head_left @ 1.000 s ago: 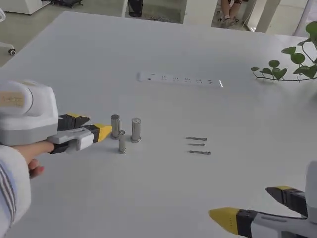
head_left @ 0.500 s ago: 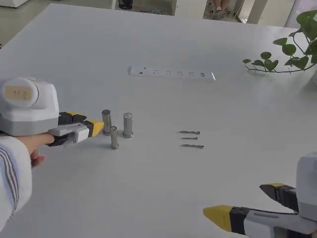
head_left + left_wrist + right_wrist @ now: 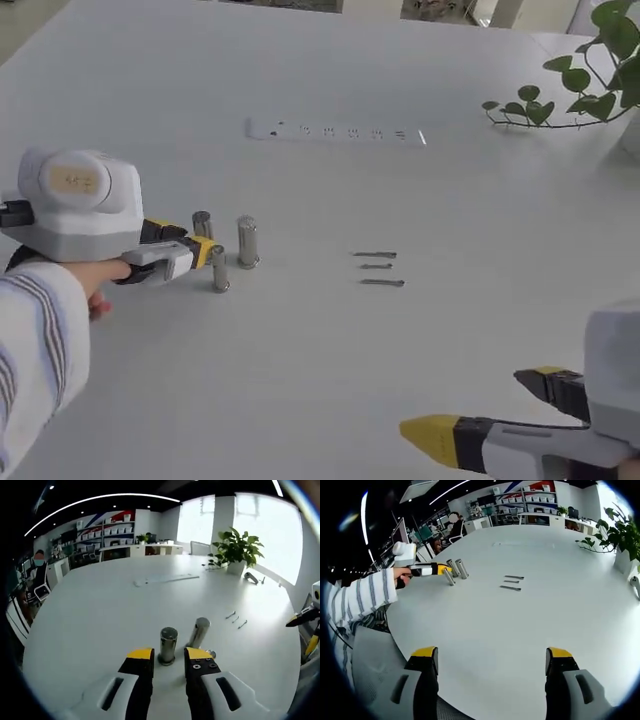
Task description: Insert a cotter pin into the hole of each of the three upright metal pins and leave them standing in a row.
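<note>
Compared with a second ago, the left gripper is sitting closer to the three metal pins. Its jaws are standing apart, and the rear pin is rising just ahead of the gap between them, not clamped. The second pin is standing just beyond the right jaw, and the small front pin is peeking out beside that jaw's tip. All three are standing upright in the same cluster as before. The three cotter pins are lying untouched on the table, well apart from the metal pins. The right gripper is still hanging low at the near edge, jaws wide apart and holding nothing.
</note>
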Available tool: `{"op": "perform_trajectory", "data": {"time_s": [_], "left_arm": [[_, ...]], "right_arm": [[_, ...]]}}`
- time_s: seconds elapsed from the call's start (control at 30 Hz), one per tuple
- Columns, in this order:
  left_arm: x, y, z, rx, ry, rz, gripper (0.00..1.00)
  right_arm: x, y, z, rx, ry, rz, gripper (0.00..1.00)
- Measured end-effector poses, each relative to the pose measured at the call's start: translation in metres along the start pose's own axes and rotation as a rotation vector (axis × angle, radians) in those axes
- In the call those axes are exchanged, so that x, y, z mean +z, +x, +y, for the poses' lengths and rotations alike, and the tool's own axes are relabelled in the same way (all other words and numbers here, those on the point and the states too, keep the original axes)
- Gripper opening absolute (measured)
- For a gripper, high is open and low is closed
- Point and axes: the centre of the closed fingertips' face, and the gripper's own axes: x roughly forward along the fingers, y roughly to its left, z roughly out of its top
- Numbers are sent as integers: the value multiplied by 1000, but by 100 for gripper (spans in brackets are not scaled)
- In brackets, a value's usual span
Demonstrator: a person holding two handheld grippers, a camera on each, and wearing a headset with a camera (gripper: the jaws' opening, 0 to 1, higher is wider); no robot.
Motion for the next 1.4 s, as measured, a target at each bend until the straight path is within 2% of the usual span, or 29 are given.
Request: {"op": "perform_trajectory", "data": {"time_s": [0.2, 0.47, 0.63, 1.13, 1.27, 1.4], "left_arm": [[-3, 8, 2, 0, 9, 17, 20], [-2, 14, 2, 2, 13, 10, 17], [-4, 16, 1, -1, 31, 19, 13], [-3, 17, 0, -15, 50, 25, 10], [-3, 17, -1, -8, 90, 25, 10], [-3, 17, -1, -2, 89, 23, 9]], "right_arm": [[-3, 3, -2, -1, -1, 14, 88], [-7, 4, -1, 3, 0, 25, 88], [-7, 4, -2, 3, 3, 25, 88], [-9, 4, 0, 8, -3, 37, 88], [-9, 4, 2, 13, -10, 39, 88], [-8, 5, 4, 18, -12, 39, 88]]}}
